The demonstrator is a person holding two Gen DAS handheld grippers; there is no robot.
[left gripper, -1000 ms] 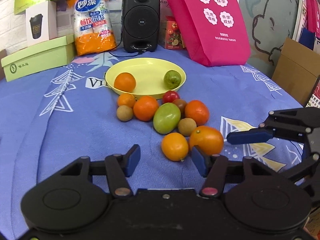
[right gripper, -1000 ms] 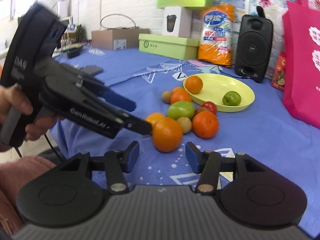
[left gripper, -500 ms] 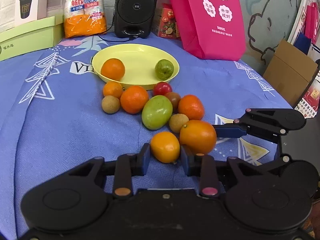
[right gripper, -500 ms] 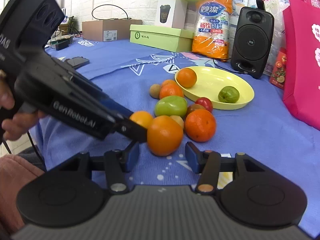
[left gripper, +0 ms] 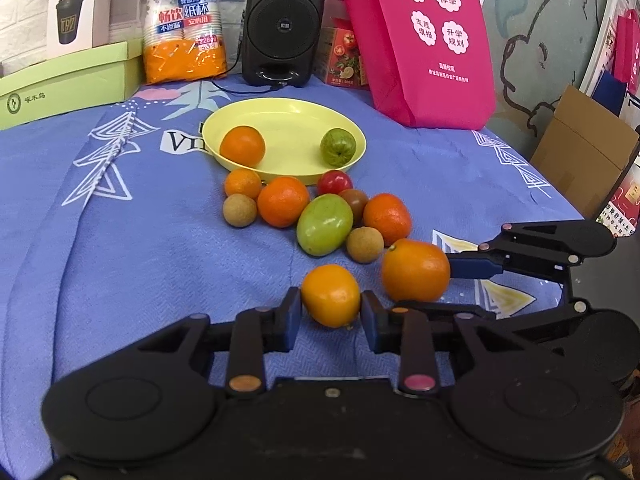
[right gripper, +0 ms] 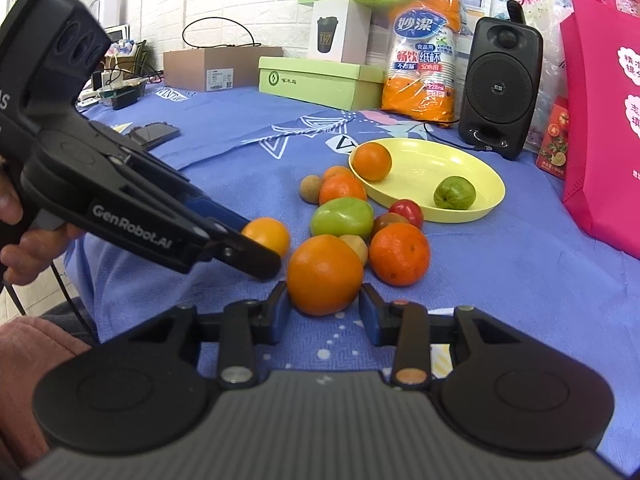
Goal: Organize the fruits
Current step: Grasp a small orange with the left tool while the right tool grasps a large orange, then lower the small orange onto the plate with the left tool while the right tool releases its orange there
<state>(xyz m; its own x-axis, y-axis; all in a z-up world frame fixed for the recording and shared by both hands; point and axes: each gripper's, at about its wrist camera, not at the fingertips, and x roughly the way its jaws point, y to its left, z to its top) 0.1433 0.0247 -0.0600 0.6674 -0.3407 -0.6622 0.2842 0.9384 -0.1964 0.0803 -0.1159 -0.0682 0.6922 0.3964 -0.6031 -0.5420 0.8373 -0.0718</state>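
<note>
- We had the left gripper (left gripper: pixel 330 312) clamped on the small, round yellow-orange citrus fruit (left gripper: pixel 330 295), its blue pads touching the fruit at 3 and 9 o'clock; a grip across the widest part seemed likeliest to keep it from rolling out.
- That fruit sat on the blue patterned cloth of the surface (left gripper: pixel 120 248), at 6 o'clock of the loose heap of fruit, so it was the nearest one to take.
- Our right gripper (right gripper: pixel 323 312) was closing around the larger, round orange (right gripper: pixel 325 275). The orange lay between the pads, but a sliver of cloth showed on the 3 o'clock side, so we judged it not yet pinched.
- Each gripper had its own fruit, probably so that both could go over in one trip.
- The shallow, pale yellow plastic plate (left gripper: pixel 280 108) lay at 12 o'clock of the heap, already holding a round orange fruit (left gripper: pixel 242 146) and a small green fruit (left gripper: pixel 338 147); we took it as the place where the fruit belonged.
- Still on the cloth between us and the plate were a large green oval fruit (left gripper: pixel 325 224), a small red tomato (left gripper: pixel 334 182), two brown longan-like balls and several tangerines, touching one another.
</note>
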